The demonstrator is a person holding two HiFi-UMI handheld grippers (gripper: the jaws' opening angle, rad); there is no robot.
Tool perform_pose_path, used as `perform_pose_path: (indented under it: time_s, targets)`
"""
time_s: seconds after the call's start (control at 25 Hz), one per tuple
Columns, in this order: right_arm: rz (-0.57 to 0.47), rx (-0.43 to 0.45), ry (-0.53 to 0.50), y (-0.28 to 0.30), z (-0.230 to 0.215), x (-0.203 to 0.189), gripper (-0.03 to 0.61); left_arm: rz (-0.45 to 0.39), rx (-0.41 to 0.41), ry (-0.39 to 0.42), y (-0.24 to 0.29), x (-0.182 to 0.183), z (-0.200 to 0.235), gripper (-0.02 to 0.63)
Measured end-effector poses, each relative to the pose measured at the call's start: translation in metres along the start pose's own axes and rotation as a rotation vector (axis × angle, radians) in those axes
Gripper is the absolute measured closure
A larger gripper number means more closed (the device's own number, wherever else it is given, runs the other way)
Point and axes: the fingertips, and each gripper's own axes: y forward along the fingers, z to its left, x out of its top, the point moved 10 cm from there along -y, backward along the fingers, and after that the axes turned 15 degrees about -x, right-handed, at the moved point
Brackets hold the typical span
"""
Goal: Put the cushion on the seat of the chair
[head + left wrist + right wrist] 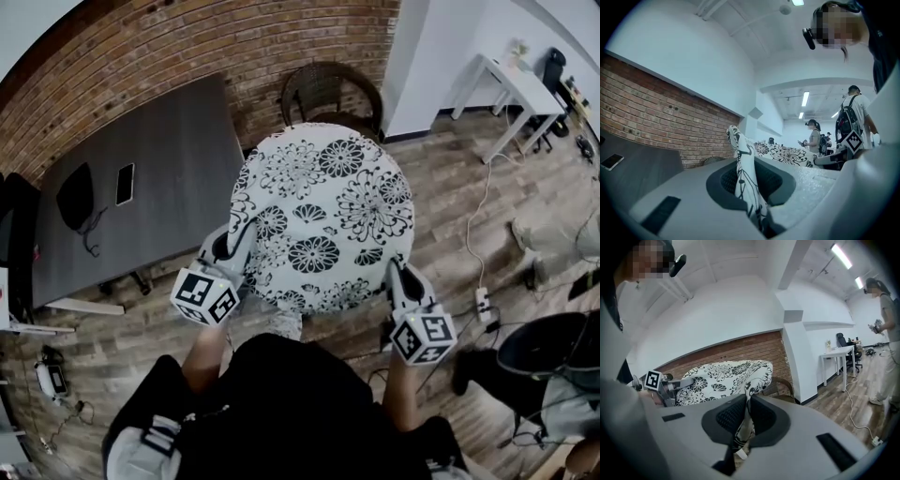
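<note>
**Cushion held in both tongs, over the chair**

The round cushion point(319, 220), white with black flowers, hangs in the air in front of the person, held at its near edge by both tools. The left gripper point(232, 246) has its jaws closed on the cushion's left rim. In the left gripper view the fabric edge point(746, 173) stands upright, pinched between the dark pads. The right gripper point(398, 279) bites the near right rim in the same way. In its own view a fold of the patterned cloth point(740, 427) is squeezed between the jaws while the rest of the cushion spreads out to the left.

The wicker chair point(330, 89) stands beyond the cushion against the brick wall point(187, 47). From the head view only its curved back and a sliver of the seat show past the cushion's far edge; the cushion covers the rest. Whether it touches the seat cannot be told.

Just left of the chair stands a dark table point(169, 141), carrying a phone point(125, 184) and a black pouch point(75, 197). To the right, a white cable runs across the wooden floor point(450, 178) to a power strip point(485, 302), well apart from the chair. A white desk point(511, 84) stands further off by the wall.
</note>
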Motion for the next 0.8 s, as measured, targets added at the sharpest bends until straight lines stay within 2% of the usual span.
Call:
perform_pose_path:
  time_s: [0.8]
  targets:
    - [0.0,0.0,-0.034,-0.0063,0.0083,0.0024,0.556,-0.024,-0.014,-0.022,-0.0051,-0.0008,0.0013,0.595]
